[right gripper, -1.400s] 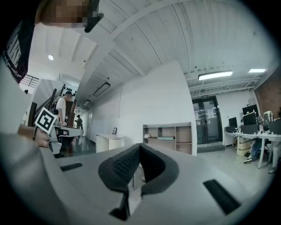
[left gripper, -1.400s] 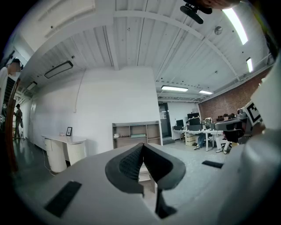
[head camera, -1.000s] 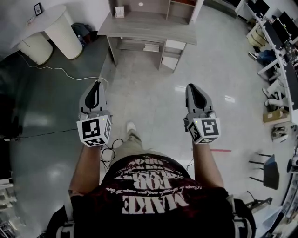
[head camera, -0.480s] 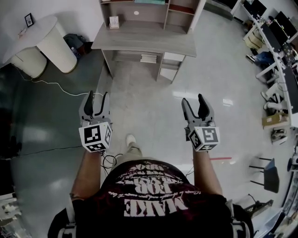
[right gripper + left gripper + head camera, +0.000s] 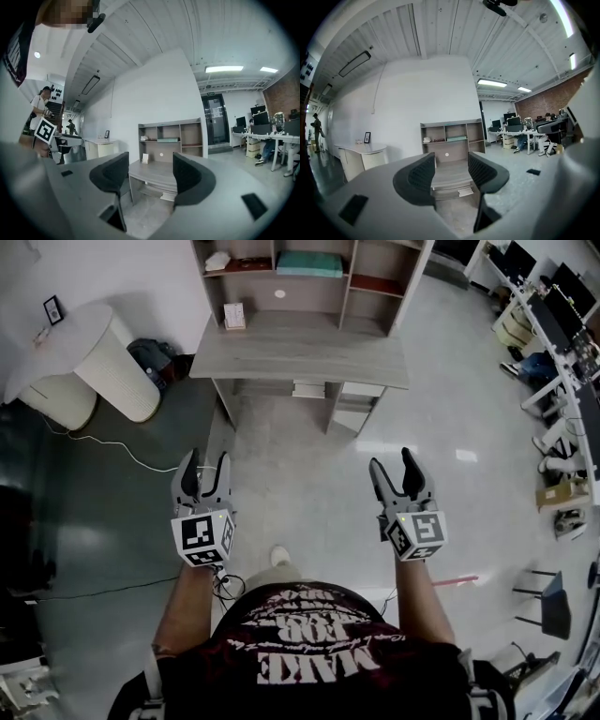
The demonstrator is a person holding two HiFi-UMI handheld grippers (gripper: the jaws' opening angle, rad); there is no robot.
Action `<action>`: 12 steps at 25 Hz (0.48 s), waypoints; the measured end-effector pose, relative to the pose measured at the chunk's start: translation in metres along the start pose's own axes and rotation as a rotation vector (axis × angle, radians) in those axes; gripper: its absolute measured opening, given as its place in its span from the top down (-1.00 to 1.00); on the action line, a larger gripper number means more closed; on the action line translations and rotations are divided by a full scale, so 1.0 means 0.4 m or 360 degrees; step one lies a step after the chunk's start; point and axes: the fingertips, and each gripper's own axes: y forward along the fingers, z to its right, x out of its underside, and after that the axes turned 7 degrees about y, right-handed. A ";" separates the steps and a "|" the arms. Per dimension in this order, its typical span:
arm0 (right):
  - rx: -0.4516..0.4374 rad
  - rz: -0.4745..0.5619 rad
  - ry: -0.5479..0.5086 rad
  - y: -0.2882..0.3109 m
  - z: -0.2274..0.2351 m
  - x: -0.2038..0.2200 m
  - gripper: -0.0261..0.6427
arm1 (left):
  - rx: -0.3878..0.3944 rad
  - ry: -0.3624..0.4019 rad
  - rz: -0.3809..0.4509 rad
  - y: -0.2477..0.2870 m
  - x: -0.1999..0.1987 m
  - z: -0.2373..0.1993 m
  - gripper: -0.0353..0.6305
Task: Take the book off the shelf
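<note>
Currently both grippers are well short of the target. The book (image 5: 309,263), teal and lying flat, sits in the middle compartment of the shelf unit (image 5: 349,282), which stands at the back of a grey counter (image 5: 309,343). I take this to be the task's book; a pale item (image 5: 217,260) in the left compartment is too small to identify.

Key relation: the book lies straight ahead of the person and higher than the counter top, with bare floor (image 5: 309,456) between it and the grippers. Its long axis runs left to right along the shelf. It falls roughly midway between the two hands, so neither is clearly nearer.

Left gripper (image 5: 206,465): its jaws have just been opening and now stand wide apart with nothing between them. Right gripper (image 5: 392,465): the same, wide and empty. In each gripper view the shelf shows through the gap between the jaws.

Judgement: approach phase only, no reach begun.

Surroundings: a small card (image 5: 234,315) stands on the counter, a white round table (image 5: 66,343) is at the left, and a cable (image 5: 122,454) trails over the glossy floor.
</note>
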 end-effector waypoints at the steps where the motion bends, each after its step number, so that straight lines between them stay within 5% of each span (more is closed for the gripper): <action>1: 0.0000 0.0003 0.0001 0.023 -0.002 -0.005 0.06 | 0.0001 0.0003 0.0004 0.015 0.000 -0.016 0.26; 12: 0.0023 0.0007 -0.0012 0.220 -0.052 -0.034 0.06 | 0.0011 0.0001 -0.0044 0.146 0.048 -0.195 0.26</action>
